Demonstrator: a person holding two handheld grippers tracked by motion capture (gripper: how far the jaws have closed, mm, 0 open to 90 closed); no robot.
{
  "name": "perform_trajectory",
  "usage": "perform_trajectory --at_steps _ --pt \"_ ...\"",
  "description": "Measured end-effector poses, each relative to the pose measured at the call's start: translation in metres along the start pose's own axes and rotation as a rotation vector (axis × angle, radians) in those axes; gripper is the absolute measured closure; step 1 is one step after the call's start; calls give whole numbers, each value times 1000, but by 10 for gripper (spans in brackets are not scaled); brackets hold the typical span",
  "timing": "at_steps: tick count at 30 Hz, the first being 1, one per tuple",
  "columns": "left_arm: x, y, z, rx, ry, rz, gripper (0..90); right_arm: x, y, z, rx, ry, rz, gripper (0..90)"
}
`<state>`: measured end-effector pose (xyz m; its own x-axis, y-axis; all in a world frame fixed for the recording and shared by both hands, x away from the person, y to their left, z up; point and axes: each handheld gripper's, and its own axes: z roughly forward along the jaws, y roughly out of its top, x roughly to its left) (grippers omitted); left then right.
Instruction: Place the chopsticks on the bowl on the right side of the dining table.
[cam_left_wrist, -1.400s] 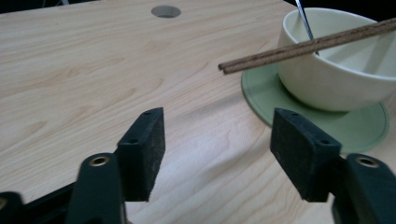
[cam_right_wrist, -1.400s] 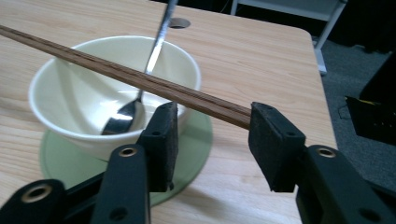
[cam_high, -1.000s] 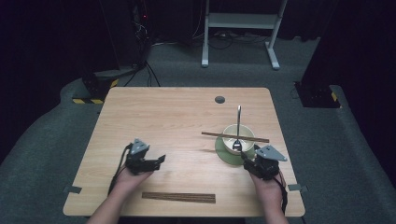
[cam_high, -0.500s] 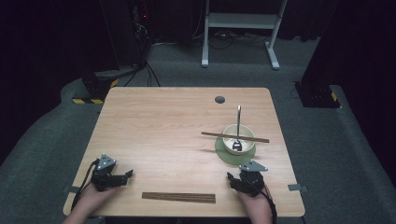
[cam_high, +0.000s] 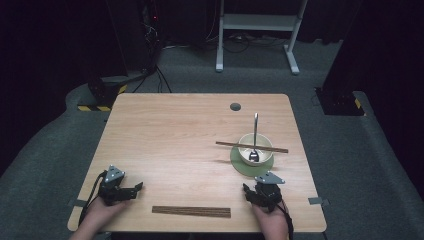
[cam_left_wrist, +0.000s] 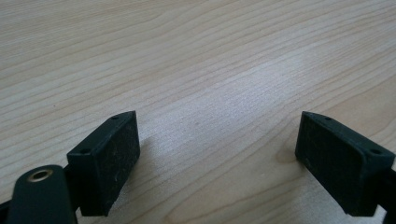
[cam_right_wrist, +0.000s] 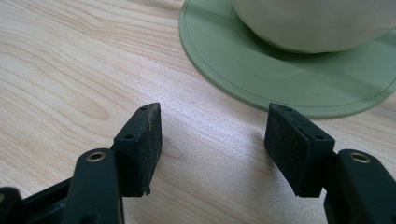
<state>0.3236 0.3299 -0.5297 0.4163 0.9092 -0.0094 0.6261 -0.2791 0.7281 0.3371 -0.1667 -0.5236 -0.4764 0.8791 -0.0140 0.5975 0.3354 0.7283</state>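
At the near left corner of the pale wooden table, the left gripper is resting low with its black jaws spread wide and nothing between them; its own view is showing bare woodgrain ahead. Just right of it, along the near edge, a dark brown pair of wooden chopsticks is lying flat, between the two hands and touched by neither. Further right, the right gripper is sitting released too, having just narrowed its jaws a little over bare table, with the round green saucer just ahead of its pads. On that saucer a cream ceramic bowl is standing, a metal spoon leaning in it and a single dark stick lying across its rim. Judging by this, both hands are parked between steps; the next move probably calls for closing on the thin chopsticks, which are lying flush and will need a low, careful pinch.
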Motion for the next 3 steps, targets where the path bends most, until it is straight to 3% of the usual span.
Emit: perform_trajectory --at_steps 3 --pt "0 0 0 0 -1 4 137 0 1 1 1 2 -1 367"
